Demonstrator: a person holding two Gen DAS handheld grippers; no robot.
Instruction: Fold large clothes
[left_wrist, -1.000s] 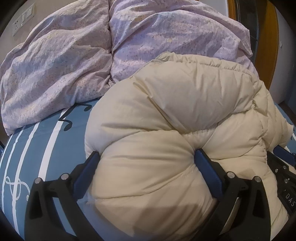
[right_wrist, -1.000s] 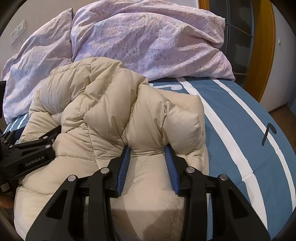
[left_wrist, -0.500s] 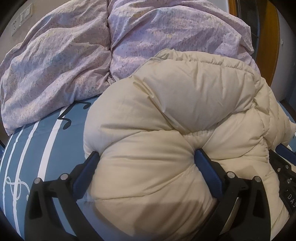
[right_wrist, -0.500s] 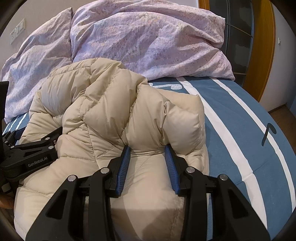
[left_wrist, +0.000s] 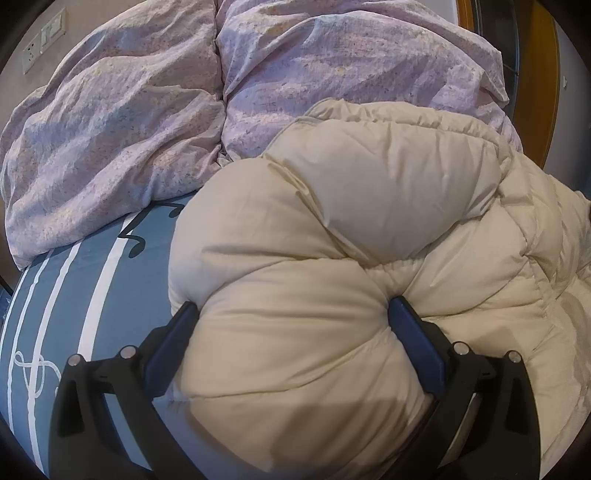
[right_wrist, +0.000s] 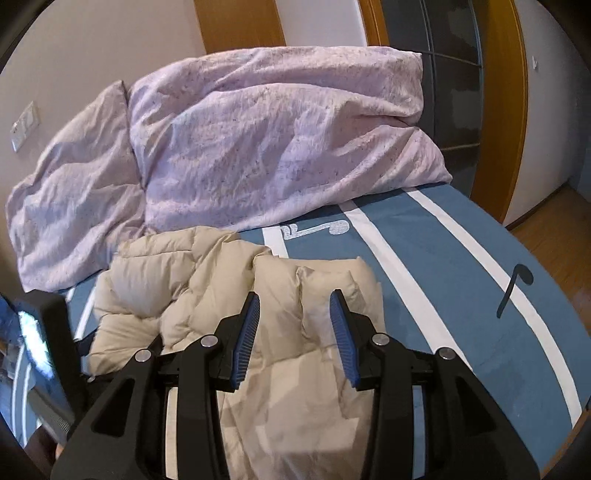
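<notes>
A puffy cream down jacket (left_wrist: 369, 206) lies bunched on the blue bed sheet with white stripes (left_wrist: 74, 295). My left gripper (left_wrist: 291, 310) stands wide, with both blue pads pressed into a fat roll of the jacket at its near left end. In the right wrist view the jacket (right_wrist: 177, 280) lies lower, its folded right part under my right gripper (right_wrist: 293, 299). That gripper hangs above the fabric, jaws partly apart, ribbed blue pads bare and touching nothing.
A crumpled lilac duvet (right_wrist: 277, 129) fills the far side of the bed against the wall. Bare striped sheet (right_wrist: 461, 266) stretches to the right of the jacket. Beyond the bed's right edge are an orange door frame (right_wrist: 495, 110) and wood floor (right_wrist: 554, 229).
My right gripper has come up off the jacket fold it straddled, and its view now looks down from higher. The left gripper and its hold have not moved.
</notes>
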